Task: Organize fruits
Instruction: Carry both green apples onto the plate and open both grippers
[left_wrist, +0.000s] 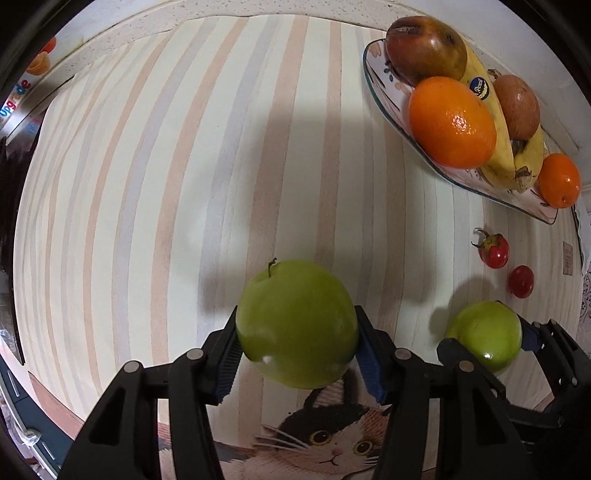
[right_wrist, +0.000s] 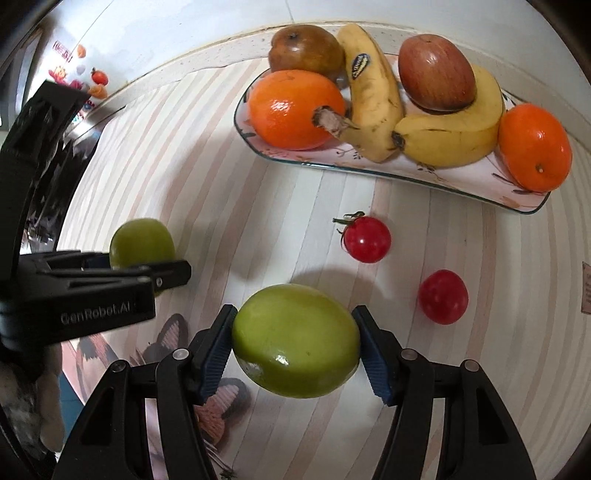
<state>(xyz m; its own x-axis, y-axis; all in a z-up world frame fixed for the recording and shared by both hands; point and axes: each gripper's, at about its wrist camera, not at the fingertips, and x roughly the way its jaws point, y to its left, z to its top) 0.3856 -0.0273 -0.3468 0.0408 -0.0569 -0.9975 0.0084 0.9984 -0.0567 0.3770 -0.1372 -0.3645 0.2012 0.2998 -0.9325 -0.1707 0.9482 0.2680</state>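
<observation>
left claw (left_wrist: 297, 341) pinching green apple (left_wrist: 297, 325) | right claw (right_wrist: 295, 345) pinching second green apple (right_wrist: 295, 339) | plate (right_wrist: 424, 173) partly cut off in left view, showing whole in right

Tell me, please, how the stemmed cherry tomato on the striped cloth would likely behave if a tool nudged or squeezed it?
The stemmed cherry tomato looks round and sits loose on the striped cloth, so a nudge would probably send it rolling. Its glossy skin suggests it could slip between pads. Being small and likely soft, it may bruise or split under a firm squeeze.
</observation>
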